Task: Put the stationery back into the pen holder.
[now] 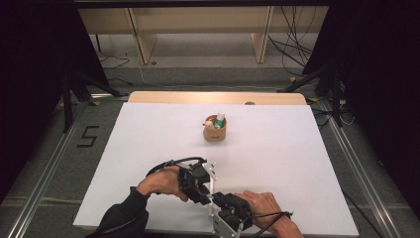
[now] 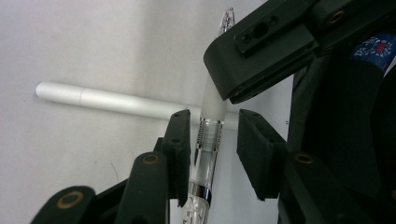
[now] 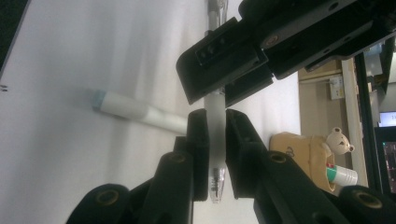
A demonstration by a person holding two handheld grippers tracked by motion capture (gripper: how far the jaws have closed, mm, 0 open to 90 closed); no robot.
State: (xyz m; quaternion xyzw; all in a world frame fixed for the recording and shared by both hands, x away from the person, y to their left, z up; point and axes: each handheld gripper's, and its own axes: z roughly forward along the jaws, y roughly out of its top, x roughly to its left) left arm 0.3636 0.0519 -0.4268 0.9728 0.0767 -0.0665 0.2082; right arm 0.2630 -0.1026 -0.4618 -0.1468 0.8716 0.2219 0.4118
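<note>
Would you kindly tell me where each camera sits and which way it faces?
High view: above the table, looking forward and down; both hands show.
Left gripper view: on the left gripper, facing the clear pen between its jaws.
Right gripper view: on the right gripper, clamping that pen's frosted cap.
Shared: pen.

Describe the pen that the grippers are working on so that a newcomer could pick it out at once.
On the white table, look at its near edge, where both hands meet. Between the two grippers there is a clear pen with a frosted grip and a chrome ring, clamped by the right gripper. Unlike the opaque white marker lying flat behind it, it is transparent and held off the table.
</note>
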